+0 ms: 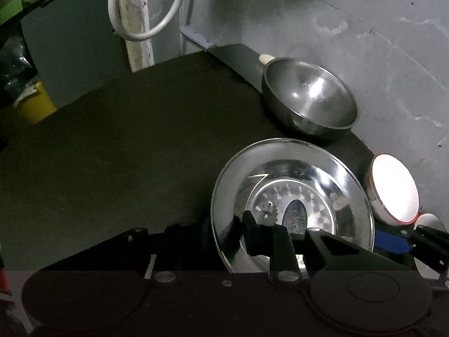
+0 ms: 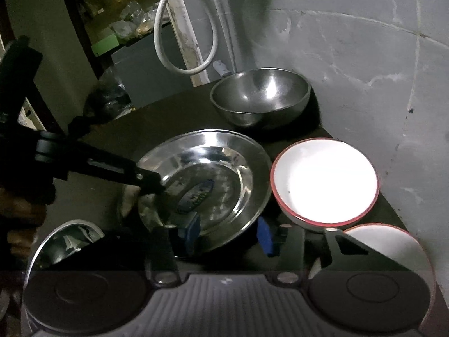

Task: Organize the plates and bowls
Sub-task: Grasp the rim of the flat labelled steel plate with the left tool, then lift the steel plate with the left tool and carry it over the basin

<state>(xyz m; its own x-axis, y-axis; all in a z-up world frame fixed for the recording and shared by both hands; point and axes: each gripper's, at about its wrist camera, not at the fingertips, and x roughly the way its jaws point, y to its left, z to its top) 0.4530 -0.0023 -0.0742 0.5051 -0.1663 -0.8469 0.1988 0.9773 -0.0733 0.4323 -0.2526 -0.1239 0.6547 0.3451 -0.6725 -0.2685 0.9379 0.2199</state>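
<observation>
On a dark table (image 1: 126, 140) against a grey wall (image 2: 364, 70), steel and enamel-white tableware is seen laid out under dim light. At far left, the edge of a second steel dish (image 2: 64, 241) is partly hidden behind the right-hand tool's body. Next to it, the left gripper (image 1: 280, 224) is shown reaching in from the side, its jaws drawn nearly together and clamped on the left rim of the steel plate (image 2: 224, 174), which is placed at the middle of the table. Behind the plate, a deep steel bowl (image 2: 261, 95) is set close to the wall. The plate's near rim is straddled by the blue pads (image 2: 265, 238) of the right gripper (image 2: 228, 233); whether they are pressed on the metal cannot be told. To the right, a red-rimmed white bowl (image 2: 322, 179) is stood just beside the plate, with another white bowl (image 2: 393, 244) nearer the camera.
</observation>
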